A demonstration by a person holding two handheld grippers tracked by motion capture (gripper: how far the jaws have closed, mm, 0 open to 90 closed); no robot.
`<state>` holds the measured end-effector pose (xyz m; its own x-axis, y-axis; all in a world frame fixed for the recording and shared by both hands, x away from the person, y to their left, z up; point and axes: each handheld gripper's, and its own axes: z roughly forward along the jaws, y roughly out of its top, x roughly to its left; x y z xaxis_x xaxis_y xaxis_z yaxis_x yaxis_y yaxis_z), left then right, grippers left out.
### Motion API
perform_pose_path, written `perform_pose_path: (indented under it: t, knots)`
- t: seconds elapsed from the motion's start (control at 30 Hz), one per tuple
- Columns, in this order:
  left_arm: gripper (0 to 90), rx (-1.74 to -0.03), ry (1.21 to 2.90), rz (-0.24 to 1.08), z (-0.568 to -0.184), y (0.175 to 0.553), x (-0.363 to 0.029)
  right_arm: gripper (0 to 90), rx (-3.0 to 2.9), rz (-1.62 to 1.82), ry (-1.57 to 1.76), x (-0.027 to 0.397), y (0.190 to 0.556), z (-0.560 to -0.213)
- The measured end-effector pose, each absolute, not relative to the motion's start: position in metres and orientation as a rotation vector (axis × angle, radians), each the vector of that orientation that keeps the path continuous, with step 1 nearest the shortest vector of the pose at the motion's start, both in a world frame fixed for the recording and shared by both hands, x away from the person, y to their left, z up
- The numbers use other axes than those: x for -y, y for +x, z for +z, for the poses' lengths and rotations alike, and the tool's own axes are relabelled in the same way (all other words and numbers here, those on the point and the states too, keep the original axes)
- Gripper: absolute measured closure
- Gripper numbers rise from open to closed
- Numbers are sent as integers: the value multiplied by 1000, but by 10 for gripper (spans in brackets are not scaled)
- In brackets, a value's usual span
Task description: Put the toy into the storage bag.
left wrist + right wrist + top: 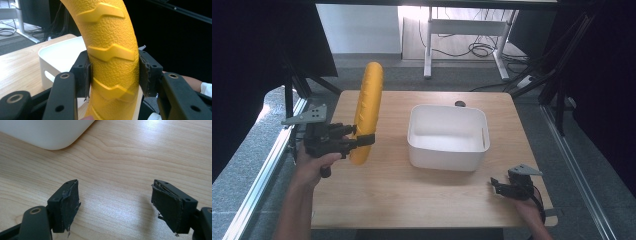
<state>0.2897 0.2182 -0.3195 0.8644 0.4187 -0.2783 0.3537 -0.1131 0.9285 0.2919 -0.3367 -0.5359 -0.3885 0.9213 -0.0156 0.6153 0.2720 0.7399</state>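
Note:
A yellow ring with a tyre-like tread (366, 110) is held on edge above the left part of the wooden table (412, 195). My left gripper (362, 140) is shut on the ring near its lower end. In the left gripper view both pads (88, 77) press the ring's (111, 62) textured sides. A white rectangular bin (448, 136) stands empty at the table's middle, to the right of the ring. My right gripper (498, 186) rests low near the table's front right corner, open with nothing between its jaws (115, 205).
The bin's rounded corner (52, 135) lies just ahead of the right gripper. A small dark disc (460, 104) sits at the table's far edge behind the bin. Metal rails run along both sides, and a desk frame with cables stands on the floor beyond.

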Motion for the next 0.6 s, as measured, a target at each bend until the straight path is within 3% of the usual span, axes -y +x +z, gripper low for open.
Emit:
perform_pose_path:
  t: [0.6]
  knots:
    - [512, -555, 1741, 29, -309, 303, -200, 228, -2107, 910, 1383, 337, 292, -536]
